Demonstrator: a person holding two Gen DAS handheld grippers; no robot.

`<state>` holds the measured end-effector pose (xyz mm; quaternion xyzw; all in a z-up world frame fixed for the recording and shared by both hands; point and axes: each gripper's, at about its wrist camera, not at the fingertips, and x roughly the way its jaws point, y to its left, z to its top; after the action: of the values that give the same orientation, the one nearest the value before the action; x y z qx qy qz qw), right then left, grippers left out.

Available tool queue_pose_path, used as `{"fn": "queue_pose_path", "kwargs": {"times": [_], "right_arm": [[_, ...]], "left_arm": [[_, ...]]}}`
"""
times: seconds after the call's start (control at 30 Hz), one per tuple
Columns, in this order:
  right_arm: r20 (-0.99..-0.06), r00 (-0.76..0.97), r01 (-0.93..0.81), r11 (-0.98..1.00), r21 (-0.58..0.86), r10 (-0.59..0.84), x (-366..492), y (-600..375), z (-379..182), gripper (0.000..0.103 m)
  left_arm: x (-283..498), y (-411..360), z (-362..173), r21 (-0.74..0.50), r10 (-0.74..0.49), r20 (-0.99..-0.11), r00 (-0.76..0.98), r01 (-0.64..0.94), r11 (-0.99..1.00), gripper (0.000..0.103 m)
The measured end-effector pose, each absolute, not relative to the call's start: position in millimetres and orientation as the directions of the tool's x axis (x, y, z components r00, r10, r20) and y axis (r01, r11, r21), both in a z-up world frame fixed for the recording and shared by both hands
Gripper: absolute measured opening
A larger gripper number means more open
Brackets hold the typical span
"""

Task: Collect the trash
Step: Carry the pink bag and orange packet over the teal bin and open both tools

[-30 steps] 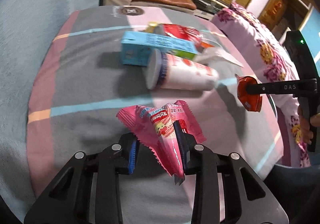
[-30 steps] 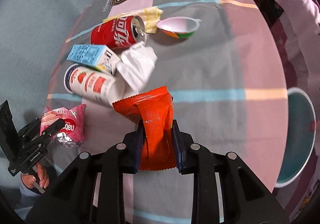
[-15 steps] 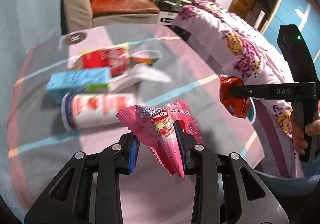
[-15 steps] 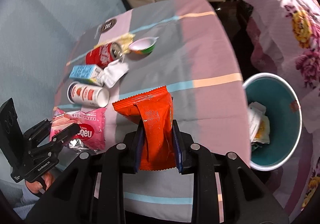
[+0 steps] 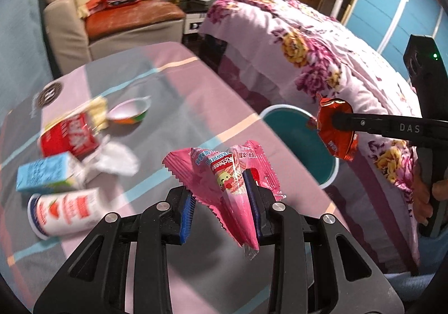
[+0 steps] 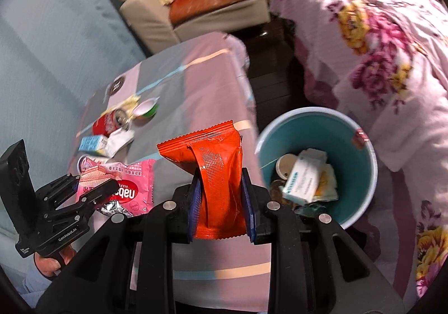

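My left gripper (image 5: 221, 202) is shut on a pink wafer wrapper (image 5: 224, 171) and holds it above the table's right side. My right gripper (image 6: 221, 202) is shut on an orange snack wrapper (image 6: 215, 168), held just left of the teal trash bin (image 6: 361, 188), which has several pieces of trash inside. The bin (image 5: 296, 143) also shows in the left wrist view beside the table, with the orange wrapper (image 5: 336, 129) above its rim. A red can (image 5: 70, 137), blue carton (image 5: 47, 174), white bottle (image 5: 64, 210), crumpled tissue (image 5: 114, 160) and small cup (image 5: 128, 115) lie on the table.
The table wears a striped pink and grey cloth (image 5: 196, 107). A bed with a floral blanket (image 5: 322, 62) stands right of the bin. A sofa seat with bags (image 5: 126, 14) stands behind the table.
Both grippers have swung right, away from the trash pile, with their wrappers. The bin has come into full view and the orange wrapper now hangs by its rim.
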<state>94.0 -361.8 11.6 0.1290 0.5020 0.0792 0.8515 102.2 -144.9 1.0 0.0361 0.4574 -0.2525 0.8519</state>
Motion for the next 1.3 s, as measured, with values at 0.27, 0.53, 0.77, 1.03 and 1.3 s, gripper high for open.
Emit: {"fn": "queue_pose_path", "kwargs": {"times": [0.27, 0.53, 0.77, 1.03, 1.3], "right_arm": [[-0.81, 0.546, 0.109, 0.94, 0.322, 0.214, 82, -431, 16, 0.025], [-0.808, 0.557, 0.159, 0.93, 0.331, 0.193, 76, -468, 9, 0.026], [-0.814, 0.55, 0.177, 0.925, 0.335, 0.189, 83, -482, 2, 0.026], [-0.827, 0.535, 0.213, 0.92, 0.328, 0.17, 93, -495, -8, 0.026], [-0.843, 0.516, 0.238, 0.919, 0.313, 0.154, 103, -503, -15, 0.027]], "left_arm": [[113, -220, 6, -0.146, -0.43, -0.798, 0.423, 0.556, 0.818, 0.033], [124, -269, -8, -0.146, -0.436, -0.818, 0.376, 0.596, 0.79, 0.033], [133, -295, -23, -0.142, -0.425, -0.837, 0.344, 0.614, 0.776, 0.033], [150, -312, -37, -0.144, -0.417, -0.852, 0.316, 0.625, 0.767, 0.037], [159, -321, -44, -0.148, -0.425, -0.85, 0.312, 0.633, 0.76, 0.074]]}}
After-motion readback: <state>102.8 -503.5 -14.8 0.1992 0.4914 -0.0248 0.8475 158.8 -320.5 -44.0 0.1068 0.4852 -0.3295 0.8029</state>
